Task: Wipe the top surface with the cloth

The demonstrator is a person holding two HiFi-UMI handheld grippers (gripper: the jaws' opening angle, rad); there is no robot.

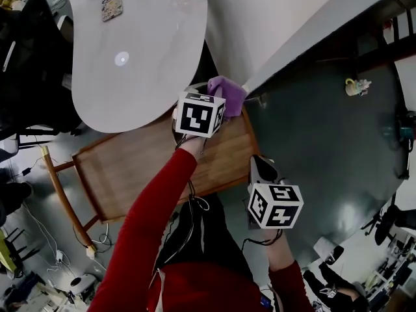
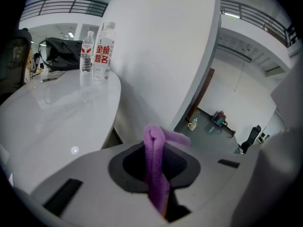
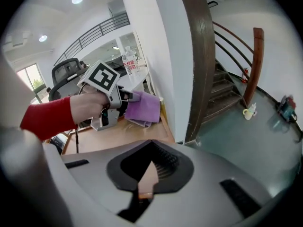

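We see the cloth (image 1: pixel 227 93), a soft purple bunch, over the far right corner of the wooden desk (image 1: pixel 143 174), close by the wall (image 1: pixel 279 18). The left tongs (image 1: pixel 218 104) are clenched on it. In the left gripper view a folded ridge of the cloth (image 2: pixel 154 150) stands up through the jaws. The rest hangs out past the tips as a loose flap, and in the right gripper view that flap (image 3: pixel 144 109) droops toward the wood. Whether its lower fold rests on the desk or hangs just above it, we cannot tell.

The cloth's long axis runs on from the left tongs, pointing toward the wall and the right edge of the desk. The desk's own long axis runs crosswise to that, from this right end away to the left. Nearly all the bare wood therefore lies to the left of the cloth and toward us. We judge the wipe calls for pressing the flap flat and drawing it leftward along the far edge.

The right tongs (image 1: pixel 261 169) are drawn together on nothing and sit off the near right corner, over the floor (image 1: pixel 325 142). A white table (image 1: pixel 130 38) overlaps the desk's far left corner.
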